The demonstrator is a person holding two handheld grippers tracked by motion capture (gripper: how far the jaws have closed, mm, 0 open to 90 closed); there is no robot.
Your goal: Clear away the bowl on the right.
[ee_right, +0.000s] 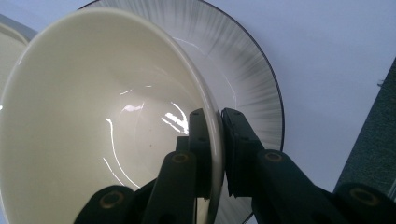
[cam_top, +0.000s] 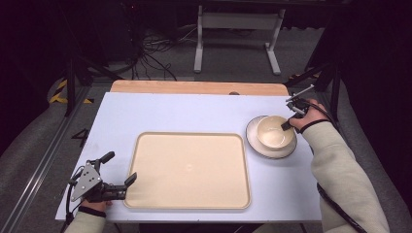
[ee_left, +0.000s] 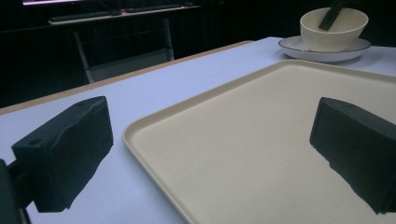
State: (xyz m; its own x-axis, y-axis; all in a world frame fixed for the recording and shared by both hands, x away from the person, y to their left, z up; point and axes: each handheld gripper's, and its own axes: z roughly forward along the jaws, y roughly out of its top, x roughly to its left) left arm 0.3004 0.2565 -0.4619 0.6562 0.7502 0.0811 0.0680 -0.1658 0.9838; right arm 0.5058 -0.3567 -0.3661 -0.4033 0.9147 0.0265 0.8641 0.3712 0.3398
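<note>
A cream bowl [cam_top: 270, 132] [ee_left: 334, 35] [ee_right: 93, 121] stands on a pale plate [cam_top: 254, 141] [ee_left: 299, 48] [ee_right: 254, 70] with a dark rim, at the table's right side. My right gripper [cam_top: 287, 125] [ee_right: 218, 119] is shut on the bowl's right rim, one jaw inside the bowl and one outside. A large cream tray [cam_top: 189, 170] [ee_left: 252, 140] lies in the middle of the table with nothing on it. My left gripper [cam_top: 120, 167] [ee_left: 210, 126] rests open at the tray's front left corner, its jaws straddling the tray's edge and holding nothing.
The white tabletop [cam_top: 170, 111] has a wooden strip [cam_top: 194, 87] along its far edge. Beyond it stand a white frame [cam_top: 238, 29] and loose cables [cam_top: 150, 53] on the floor. A metal rail [cam_top: 34, 170] runs along the left side.
</note>
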